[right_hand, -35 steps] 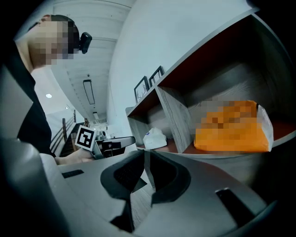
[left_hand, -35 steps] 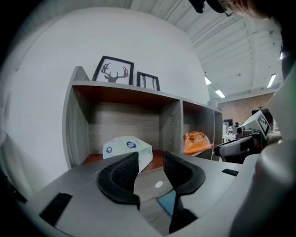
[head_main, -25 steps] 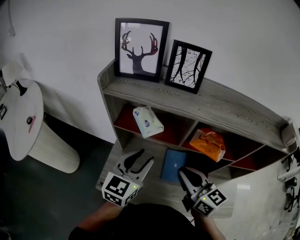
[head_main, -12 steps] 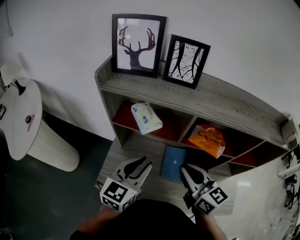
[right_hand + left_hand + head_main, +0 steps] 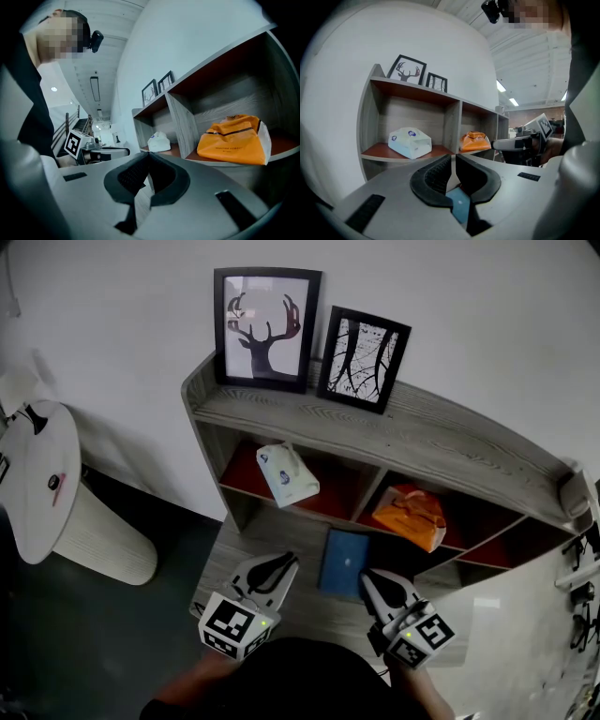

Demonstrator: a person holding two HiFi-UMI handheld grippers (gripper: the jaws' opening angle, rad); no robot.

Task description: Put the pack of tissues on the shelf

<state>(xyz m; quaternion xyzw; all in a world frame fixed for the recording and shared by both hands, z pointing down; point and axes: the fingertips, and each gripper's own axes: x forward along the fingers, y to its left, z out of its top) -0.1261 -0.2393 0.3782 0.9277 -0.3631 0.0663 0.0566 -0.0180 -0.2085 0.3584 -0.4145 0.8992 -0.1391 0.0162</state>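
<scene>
Pack of tissues [image 5: 289, 474] on shelf [image 5: 422, 451] ahead of left gripper [image 5: 284, 561], whose empty jaws have just been closing, now nearly together; right gripper [image 5: 368, 577] pressed together, empty.

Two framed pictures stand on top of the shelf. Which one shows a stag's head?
The larger frame, on the left in the head view; the smaller right frame shows only branching lines.
</scene>
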